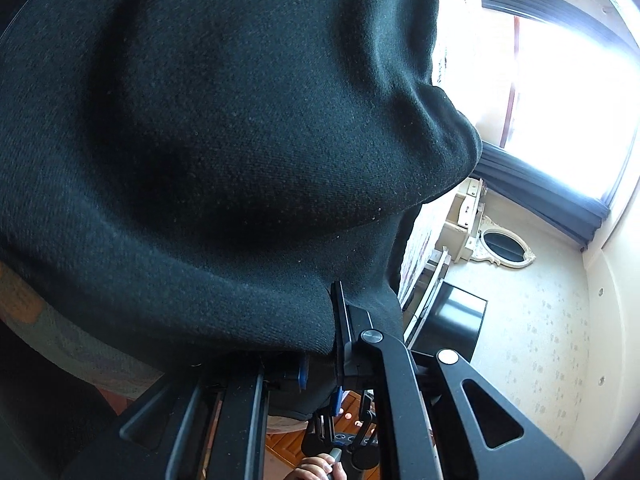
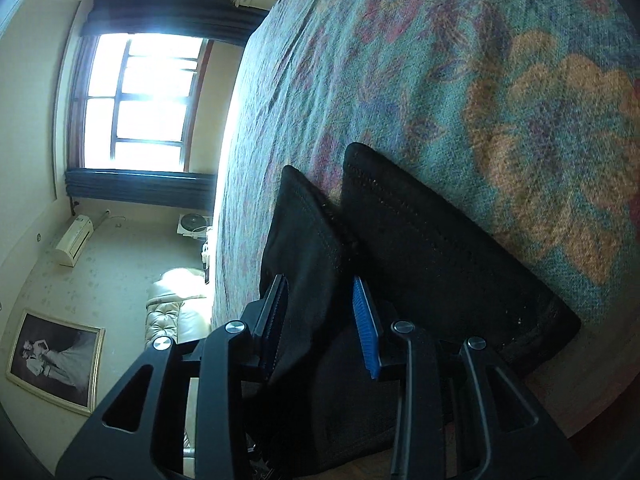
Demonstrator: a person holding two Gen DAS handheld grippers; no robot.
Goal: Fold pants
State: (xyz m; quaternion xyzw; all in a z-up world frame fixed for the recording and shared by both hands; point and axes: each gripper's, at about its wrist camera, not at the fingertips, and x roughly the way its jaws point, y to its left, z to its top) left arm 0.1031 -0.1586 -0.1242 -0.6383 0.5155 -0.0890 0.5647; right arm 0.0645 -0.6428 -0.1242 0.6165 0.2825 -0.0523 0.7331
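Observation:
Black pants (image 1: pixel 220 140) fill most of the left wrist view and drape over my left gripper (image 1: pixel 335 320). It is shut on a fold of the cloth; only one finger (image 1: pixel 344 320) shows, the other is under the fabric. In the right wrist view the two hemmed leg ends of the pants (image 2: pixel 420 232) lie on a flowered bedspread (image 2: pixel 440 60). My right gripper (image 2: pixel 320 292) stands open at these hems. One leg end runs between its blue pads (image 2: pixel 366 328), which do not press on it.
The bed's edge runs along the left of the bedspread, with a bright window (image 2: pixel 148 100), an air conditioner (image 2: pixel 74 240) and a framed picture (image 2: pixel 56 360) beyond. An oval mirror (image 1: pixel 502 246) and a black box (image 1: pixel 452 324) stand past the pants. A hand (image 1: pixel 320 470) shows below.

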